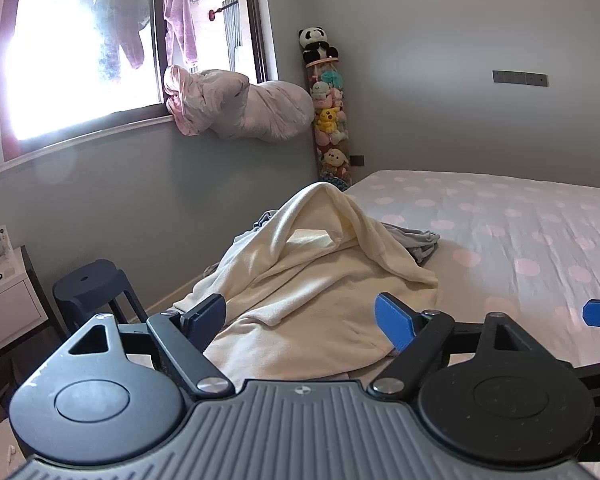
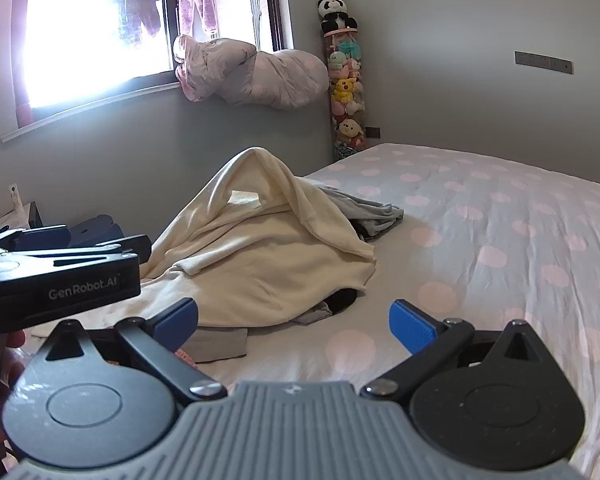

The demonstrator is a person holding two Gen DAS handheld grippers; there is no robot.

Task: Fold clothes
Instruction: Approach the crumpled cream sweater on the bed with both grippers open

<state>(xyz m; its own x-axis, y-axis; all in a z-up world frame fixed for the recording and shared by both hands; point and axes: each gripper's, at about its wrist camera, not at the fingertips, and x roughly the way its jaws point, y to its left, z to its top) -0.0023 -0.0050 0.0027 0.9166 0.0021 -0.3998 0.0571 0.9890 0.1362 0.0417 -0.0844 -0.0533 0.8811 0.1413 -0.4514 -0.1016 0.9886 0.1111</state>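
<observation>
From the left wrist, the left gripper (image 1: 300,316) hangs wide apart and empty, the cream garment (image 1: 312,264) heaped just ahead between its fingers. A careless pinch could catch the grey clothes (image 1: 416,242) beneath and drag both.

From the right wrist, the right gripper (image 2: 294,322) gapes empty too; the rumpled, peaked cream pile lies ahead and leftward on the spotted bed (image 2: 480,240).

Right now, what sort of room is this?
Most likely a bedroom: a bed with a dotted sheet, a clothes pile on it, and a tube of plush toys in the corner.
</observation>
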